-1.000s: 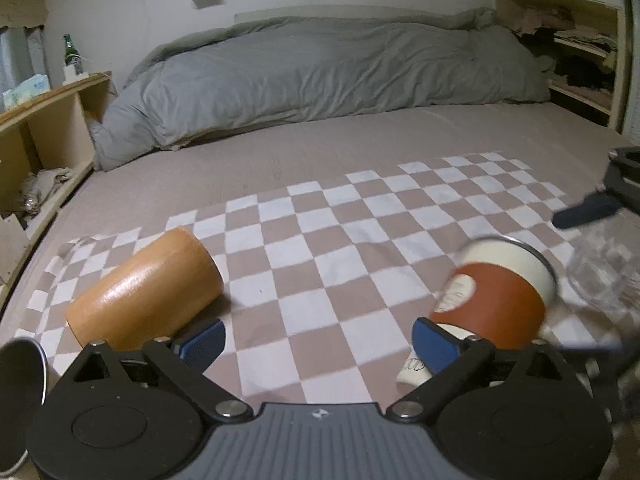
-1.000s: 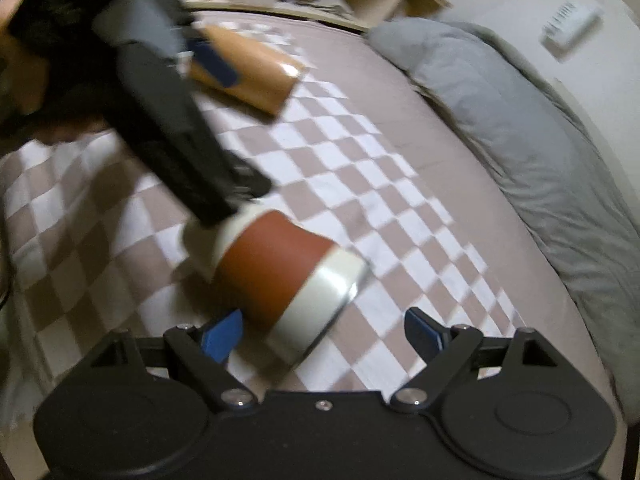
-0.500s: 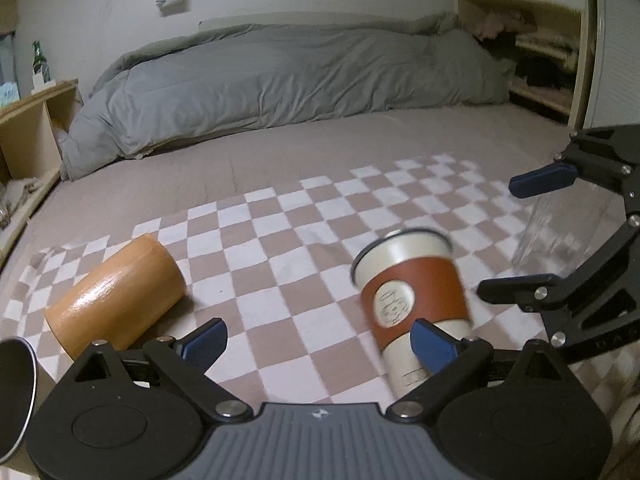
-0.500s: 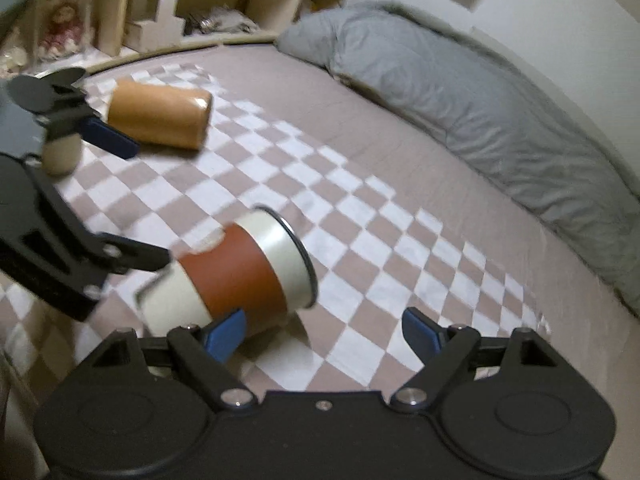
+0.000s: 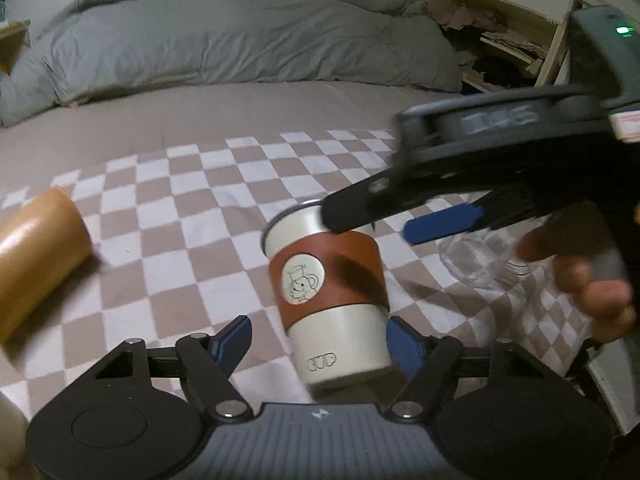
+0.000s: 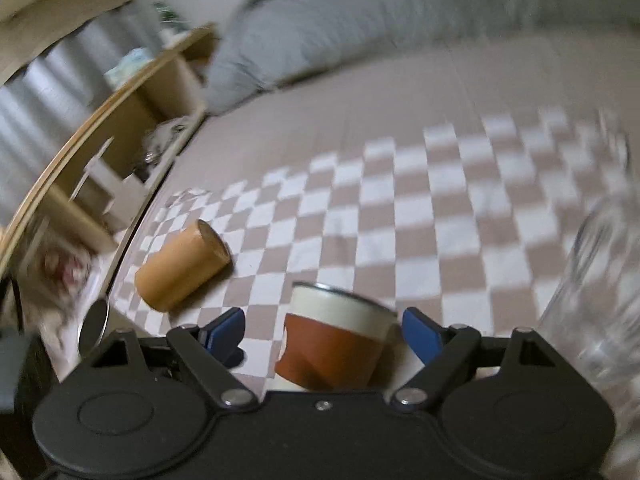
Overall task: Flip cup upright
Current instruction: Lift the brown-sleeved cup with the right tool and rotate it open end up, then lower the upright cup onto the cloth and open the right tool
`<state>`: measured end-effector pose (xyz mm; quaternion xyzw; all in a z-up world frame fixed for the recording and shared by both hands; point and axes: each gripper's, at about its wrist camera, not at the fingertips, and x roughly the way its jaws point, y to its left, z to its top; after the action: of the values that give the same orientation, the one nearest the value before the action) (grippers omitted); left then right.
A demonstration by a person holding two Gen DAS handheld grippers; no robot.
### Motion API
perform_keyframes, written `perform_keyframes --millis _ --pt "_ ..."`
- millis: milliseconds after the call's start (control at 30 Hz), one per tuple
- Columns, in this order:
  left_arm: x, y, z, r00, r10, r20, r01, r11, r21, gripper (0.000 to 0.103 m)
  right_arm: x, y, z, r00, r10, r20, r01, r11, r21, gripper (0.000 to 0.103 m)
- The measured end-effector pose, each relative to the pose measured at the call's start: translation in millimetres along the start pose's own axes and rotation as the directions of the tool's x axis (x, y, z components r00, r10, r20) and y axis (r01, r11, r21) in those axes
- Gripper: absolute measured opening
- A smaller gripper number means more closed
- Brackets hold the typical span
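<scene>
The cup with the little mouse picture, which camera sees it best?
The left wrist view. There the cup shows nearly whole, close to upright on the checkered blanket, with its brown sleeve, mouse badge and "CUP" lettering. In the right wrist view the cup is blurred, and the gripper body hides its bottom.

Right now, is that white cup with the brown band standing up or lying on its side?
Nearly upright, leaning a little. The cup has its metal rim on top and its base on the checkered blanket; the wooden cup lies on its side.
</scene>
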<state>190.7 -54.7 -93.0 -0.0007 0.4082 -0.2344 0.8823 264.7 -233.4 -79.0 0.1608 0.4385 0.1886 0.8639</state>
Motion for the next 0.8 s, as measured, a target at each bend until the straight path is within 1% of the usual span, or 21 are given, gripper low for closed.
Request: perform_keyframes --millis 67,133,200,300,367,400,433,533,633,700,767,800 --pt "2 0 0 0.999 -0.032 -0.012 0.032 0.999 -0.012 0.067 14 0 0 0.999 -0.03 -0.023 0.03 0.999 0.026 0.086" --pt "5 0 0 0.997 -0.067 -0.022 0.067 0.998 -0.018 0.059 25 -1 0 0.998 -0.027 -0.053 0.03 0.998 0.058 0.087" --pt "5 -1 -1 0.996 -0.083 -0.027 0.083 0.997 -0.011 0.057 39 -3 2 0.996 -0.022 -0.084 0.03 0.995 0.091 0.087" --pt "4 -4 -2 0.996 -0.082 -0.026 0.083 0.997 0.013 0.057 49 -8 2 0.994 -0.03 -0.103 0.041 0.994 0.101 0.089" --pt "3 -5 -4 0.996 -0.084 -0.026 0.085 0.996 0.022 0.057 56 -13 4 0.993 -0.017 -0.12 0.033 0.991 0.129 0.089" --pt "3 -6 -3 0.996 -0.084 -0.027 0.085 0.996 0.025 0.056 58 -16 4 0.992 -0.012 -0.128 0.03 0.99 0.14 0.087" --pt "1 -7 -4 0.996 -0.084 -0.027 0.084 0.996 0.026 0.056 61 -18 4 0.991 -0.01 -0.136 0.031 0.988 0.149 0.083" --pt "0 -6 -5 0.996 -0.084 -0.027 0.084 0.996 0.033 0.056 64 -24 2 0.991 0.02 -0.131 0.002 0.986 0.167 0.081" --pt "0 -10 -5 0.998 -0.063 -0.01 0.063 0.996 0.062 0.056 52 -11 -3 0.997 0.009 -0.08 -0.003 0.997 0.082 0.081" --pt "1 -12 -6 0.999 -0.037 0.011 0.036 0.997 0.073 0.055 39 3 -6 1.0 -0.006 -0.02 0.006 1.0 -0.016 0.08" --pt "3 -13 -6 0.999 -0.027 0.046 0.024 0.997 0.08 0.054 22 19 -10 0.999 -0.013 0.039 0.018 0.992 -0.128 0.08" --pt "5 -14 -6 0.998 -0.03 0.052 0.025 0.996 0.083 0.054 17 24 -13 0.998 -0.018 0.059 0.028 0.985 -0.171 0.079"
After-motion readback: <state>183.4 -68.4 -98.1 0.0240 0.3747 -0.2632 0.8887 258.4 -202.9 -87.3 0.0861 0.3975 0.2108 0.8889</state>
